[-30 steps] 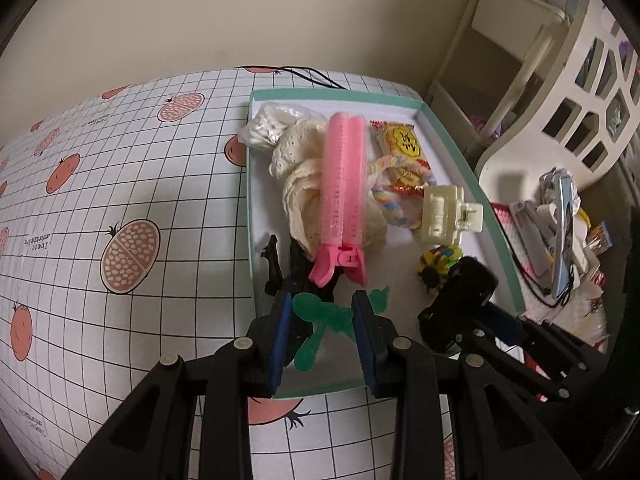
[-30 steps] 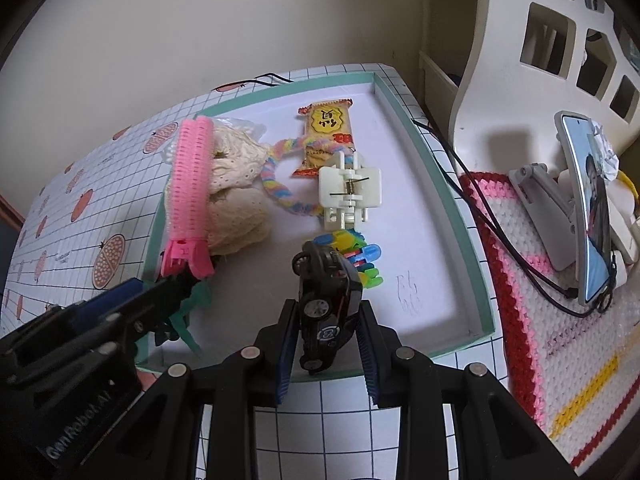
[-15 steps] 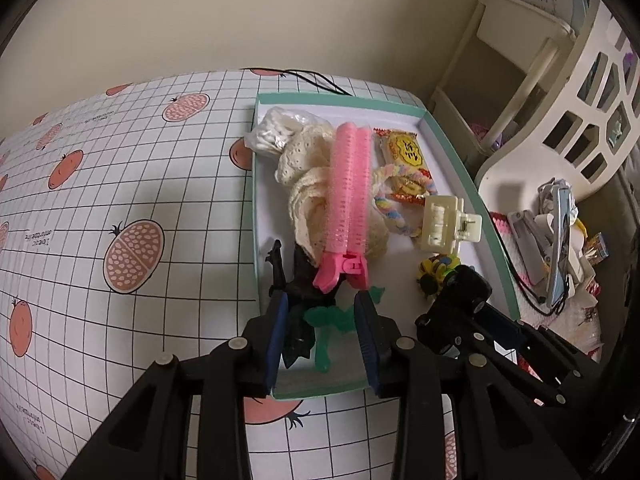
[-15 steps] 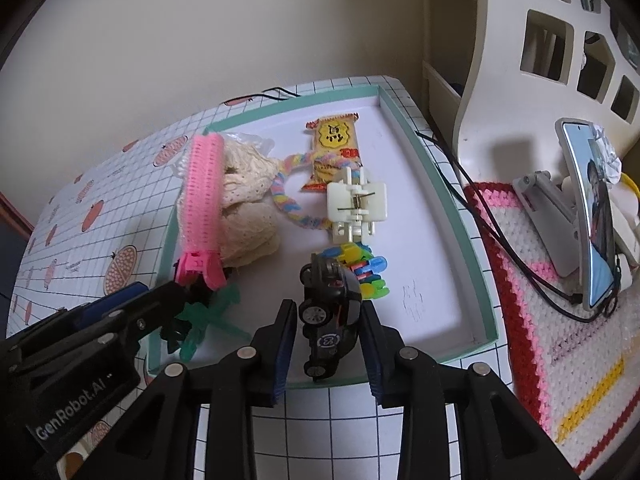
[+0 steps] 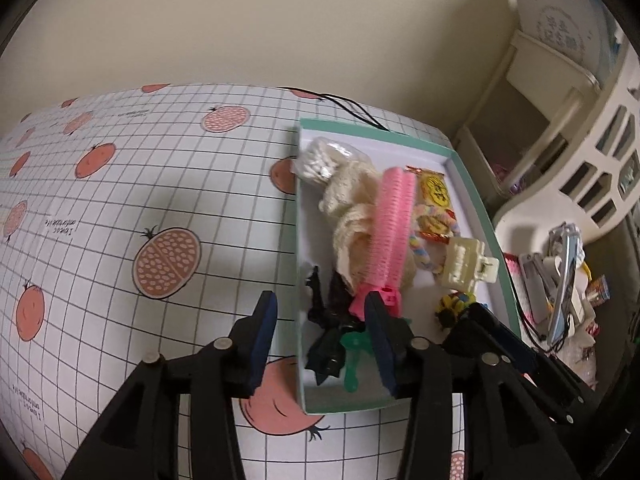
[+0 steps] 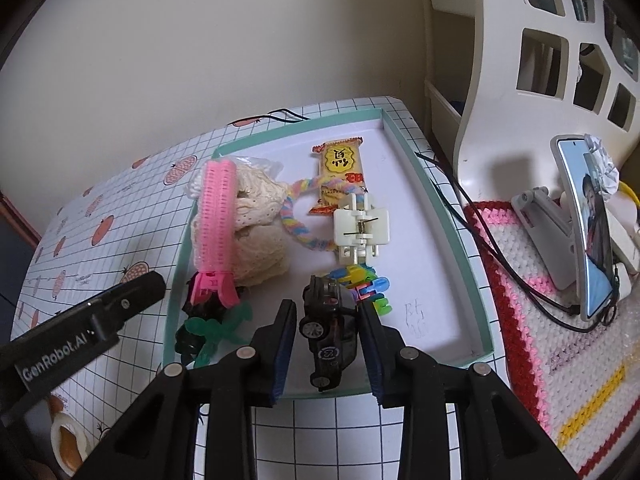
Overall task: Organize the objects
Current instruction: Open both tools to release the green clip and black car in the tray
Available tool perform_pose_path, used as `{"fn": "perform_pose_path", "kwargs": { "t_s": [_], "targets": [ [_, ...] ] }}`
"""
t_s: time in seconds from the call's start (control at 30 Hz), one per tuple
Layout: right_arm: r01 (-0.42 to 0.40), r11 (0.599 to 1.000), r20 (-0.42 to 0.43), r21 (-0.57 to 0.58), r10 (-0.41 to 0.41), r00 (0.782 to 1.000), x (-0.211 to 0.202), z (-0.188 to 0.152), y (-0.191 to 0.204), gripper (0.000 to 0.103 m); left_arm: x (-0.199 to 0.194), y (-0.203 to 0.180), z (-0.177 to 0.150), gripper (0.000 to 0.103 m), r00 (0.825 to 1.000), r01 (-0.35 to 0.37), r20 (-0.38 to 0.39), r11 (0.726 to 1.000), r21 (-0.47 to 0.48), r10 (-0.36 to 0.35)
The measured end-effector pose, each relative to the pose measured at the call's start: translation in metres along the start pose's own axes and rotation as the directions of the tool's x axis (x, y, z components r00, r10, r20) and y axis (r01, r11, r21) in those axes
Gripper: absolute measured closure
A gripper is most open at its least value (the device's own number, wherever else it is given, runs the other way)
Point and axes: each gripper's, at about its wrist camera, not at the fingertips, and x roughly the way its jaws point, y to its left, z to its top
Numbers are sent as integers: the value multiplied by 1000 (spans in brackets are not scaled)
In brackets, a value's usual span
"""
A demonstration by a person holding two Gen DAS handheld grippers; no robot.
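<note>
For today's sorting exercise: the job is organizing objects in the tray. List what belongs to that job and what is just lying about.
Belongs to the job:
tray
toy car, between the open right gripper fingers
green toy
pink roller
hair claw
snack packet
left gripper, open

Lying about:
phone on its stand
crochet mat
white shelf

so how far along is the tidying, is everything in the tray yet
Mostly done: the pink hair roller, snack packet, cream claw clip and green toy lie in the teal tray. The open right gripper straddles the black toy car. The left gripper is open and empty. No loose items visible on the table.
</note>
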Motion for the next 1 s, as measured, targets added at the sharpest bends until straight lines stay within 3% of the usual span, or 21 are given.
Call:
{"fn": "perform_pose_path", "kwargs": {
  "t_s": [0.07,0.17,0.3,0.43,0.53,0.63,0.83,0.9,1.0],
  "targets": [
    [1,1000,7,-1,-1,1000,-1,-1,0,68,0,3,0,53,1000,-11,-1,1000,-10,11],
    [9,1000,23,-4,-9,1000,-3,-1,0,55,1,8,0,43,1000,-26,-2,999,-25,26],
    [10,1000,24,-8,-10,1000,-3,-1,0,54,2,13,-1,42,999,-43,-5,998,-39,43],
    [13,1000,27,-15,-12,1000,-2,-2,1,50,4,17,-1,26,998,-62,-1,997,-42,62],
    [14,1000,33,-17,-13,999,-2,-2,1,37,5,19,-1,25,997,-74,2,996,-44,74],
    [10,1000,33,-12,-10,999,0,-3,1,28,5,21,-1,13,996,-92,11,995,-42,93],
    [1,1000,28,-14,-1,1000,3,-4,1,19,6,28,-2,6,990,-136,21,989,-52,138],
    [3,1000,29,-19,-3,1000,3,-5,2,10,7,33,-1,6,988,-149,22,987,-66,151],
    [4,1000,27,-30,-3,1000,4,-6,4,7,7,37,-1,6,988,-152,19,985,-75,154]
  ]
}}
